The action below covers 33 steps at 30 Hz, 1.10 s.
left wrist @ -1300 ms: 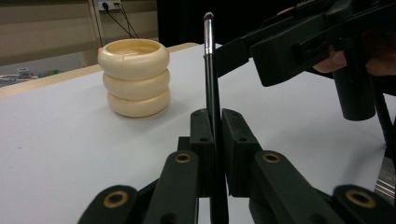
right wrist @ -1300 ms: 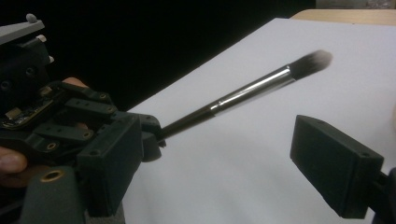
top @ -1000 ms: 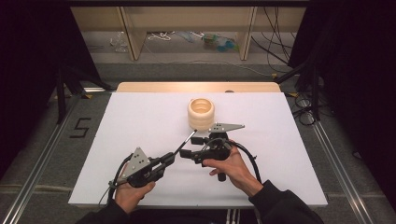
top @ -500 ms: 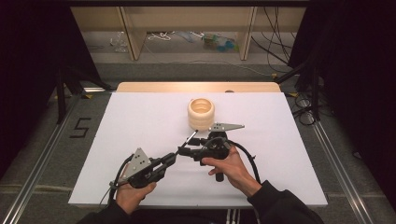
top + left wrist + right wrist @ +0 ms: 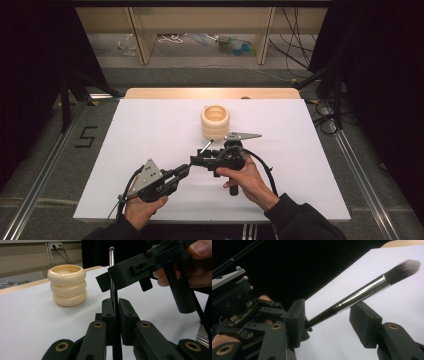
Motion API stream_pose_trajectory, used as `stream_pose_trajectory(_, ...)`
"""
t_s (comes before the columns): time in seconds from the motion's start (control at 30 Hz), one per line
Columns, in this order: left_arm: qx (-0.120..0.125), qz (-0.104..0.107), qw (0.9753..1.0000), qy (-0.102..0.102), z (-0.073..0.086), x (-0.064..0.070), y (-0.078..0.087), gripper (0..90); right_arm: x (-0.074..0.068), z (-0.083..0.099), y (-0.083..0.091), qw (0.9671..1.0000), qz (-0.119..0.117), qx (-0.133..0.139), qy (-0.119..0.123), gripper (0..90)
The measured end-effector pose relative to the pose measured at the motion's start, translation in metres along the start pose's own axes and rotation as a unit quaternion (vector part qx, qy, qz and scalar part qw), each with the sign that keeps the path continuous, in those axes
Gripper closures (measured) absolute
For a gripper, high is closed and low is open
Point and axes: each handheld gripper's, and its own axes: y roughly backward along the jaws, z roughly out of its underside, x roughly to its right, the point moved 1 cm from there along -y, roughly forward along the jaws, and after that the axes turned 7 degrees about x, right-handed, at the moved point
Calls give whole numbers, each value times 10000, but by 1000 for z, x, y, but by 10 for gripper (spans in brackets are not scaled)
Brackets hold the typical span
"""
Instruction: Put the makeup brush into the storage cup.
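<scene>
High view first. Clamping a slim black makeup brush with a silver ferrule [image 5: 205,146] tight in the left gripper [image 5: 186,170], near the middle of the white sheet [image 5: 150,130] covering the table, and tilting it up off the surface toward the far right. Confirming that in the left gripper view: both jaws pressing flat against the handle, rounded tip poking up past them.

Now the change: edging the right gripper [image 5: 196,161] a touch further left than a second ago, closer to the left one, and now straddling the brush. Judging by the right gripper view, keeping those jaws spread, one pad right up against the handle and the other well off it past the ferrule, so not pinching anything yet. Reading this as lining up a hand-over, with the squeeze probably coming next.

Room-wise, looking fine. Sitting just beyond the brush tip on the far side: a cream stack of three rounded rings [image 5: 215,121], near but not touching. Worth watching that when swinging the brush away, since bumping it seems the only real risk. Leaving loads of bare sheet to the left, right and near side, with both grippers working well in from every edge and from the wooden strip [image 5: 210,93] along the far side.
</scene>
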Motion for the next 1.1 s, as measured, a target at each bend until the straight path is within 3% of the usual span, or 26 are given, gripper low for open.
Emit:
stream_pose_trajectory(0.3,-5,21,10000,-8,0,0,0,836,2,0,0,10000,-32,68,-13,542)
stream_pose_trajectory(0.33,-9,23,10000,-12,0,0,0,836,1,0,1,9999,-42,31,-121,555)
stream_pose_trajectory(0.7,62,80,9999,62,-1,0,1,836,0,-1,2,9996,-173,51,-226,660)
stream_pose_trajectory(0.83,55,107,9999,92,0,1,0,836,0,-2,4,9991,-272,224,-238,731)
stream_pose_trajectory(0.87,47,114,9998,125,0,1,0,835,0,-3,5,9982,-419,315,-283,765)
stream_pose_trajectory(0.97,45,132,9999,92,1,1,0,834,-2,-3,6,9978,-446,278,-400,786)
stream_pose_trajectory(1.1,16,160,9998,69,1,0,-1,823,-4,-4,5,9967,-632,408,-308,835)
